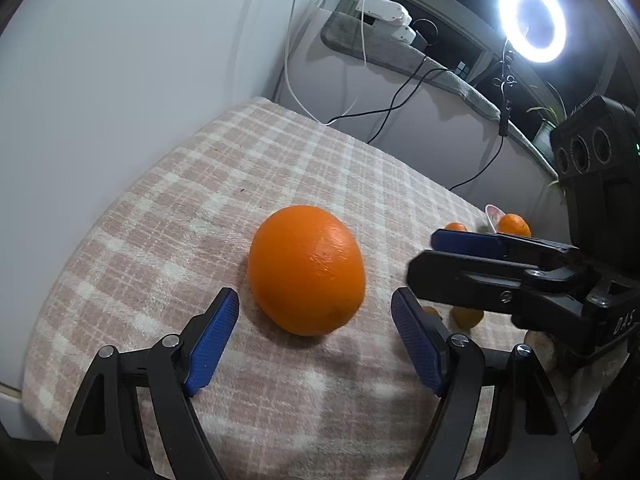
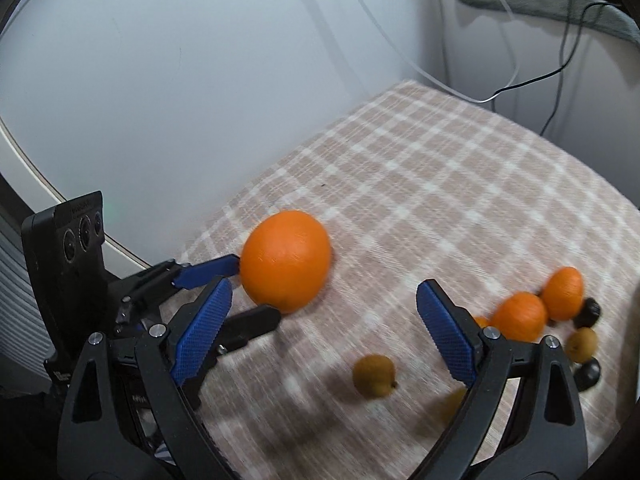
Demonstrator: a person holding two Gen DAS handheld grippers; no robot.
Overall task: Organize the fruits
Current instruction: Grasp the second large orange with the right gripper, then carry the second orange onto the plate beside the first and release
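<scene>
A large orange [image 1: 307, 270] lies on the pink checked cloth [image 1: 168, 216]. My left gripper [image 1: 316, 344] is open, its blue pads just short of the orange on either side. In the right wrist view the same orange [image 2: 286, 260] sits at the left gripper's fingertips [image 2: 216, 270]. My right gripper [image 2: 324, 332] is open and empty above the cloth. Two small oranges [image 2: 520, 316] [image 2: 564, 292], a brownish small fruit [image 2: 374, 376] and another [image 2: 582, 344] lie at the right, with dark round fruits [image 2: 588, 312]. The right gripper shows at the right in the left wrist view [image 1: 468, 256].
A white wall [image 1: 120, 80] borders the cloth on the left. Cables [image 1: 400, 100] hang behind the far edge. A ring light [image 1: 532, 20] shines at the upper right. A grey-covered ledge [image 1: 400, 56] stands behind.
</scene>
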